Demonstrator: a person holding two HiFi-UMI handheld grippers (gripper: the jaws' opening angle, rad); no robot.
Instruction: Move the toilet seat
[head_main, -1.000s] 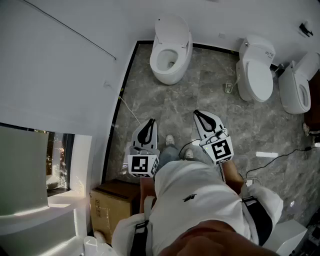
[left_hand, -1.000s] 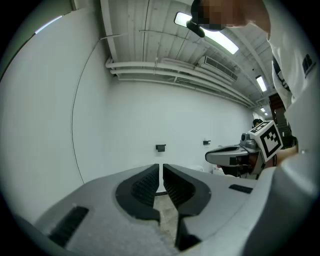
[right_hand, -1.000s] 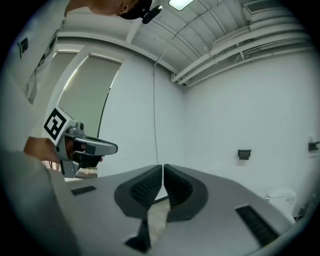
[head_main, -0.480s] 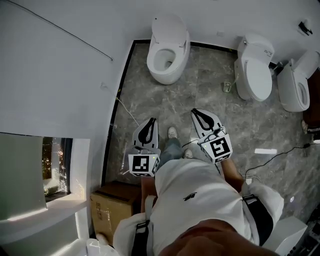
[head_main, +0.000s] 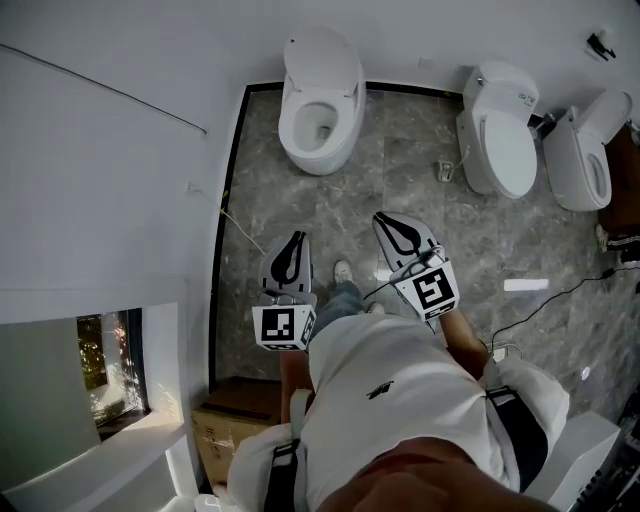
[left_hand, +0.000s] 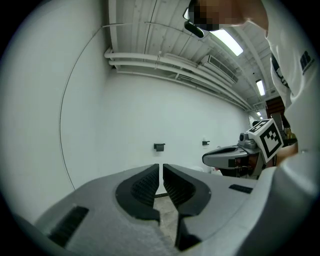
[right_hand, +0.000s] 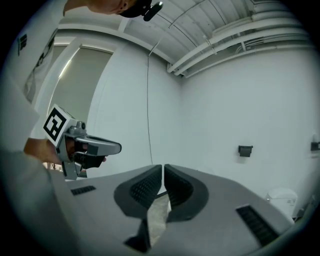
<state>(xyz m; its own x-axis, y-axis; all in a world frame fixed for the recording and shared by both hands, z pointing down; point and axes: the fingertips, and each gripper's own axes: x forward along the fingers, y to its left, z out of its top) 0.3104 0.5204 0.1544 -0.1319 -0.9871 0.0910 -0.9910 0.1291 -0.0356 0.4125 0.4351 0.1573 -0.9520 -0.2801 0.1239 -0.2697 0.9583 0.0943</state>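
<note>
Three white toilets stand along the far wall in the head view. The left toilet (head_main: 318, 100) has its lid raised and its bowl showing. The middle toilet (head_main: 497, 135) has its lid down, and the right toilet (head_main: 580, 160) is open. My left gripper (head_main: 294, 238) and right gripper (head_main: 386, 220) are held out level over the grey marble floor, well short of the toilets. Both are shut with nothing between the jaws, as the left gripper (left_hand: 161, 167) and right gripper (right_hand: 163, 169) show in their own views.
A cardboard box (head_main: 235, 420) sits by the white wall at my left, beside a window (head_main: 110, 370). A black cable (head_main: 560, 300) and a white strip (head_main: 525, 285) lie on the floor at right. My shoe (head_main: 342, 272) shows between the grippers.
The person has stepped forward: the toilets sit closer and further left in the head view, the box has slid back. Both grippers moved forward together and stay shut.
</note>
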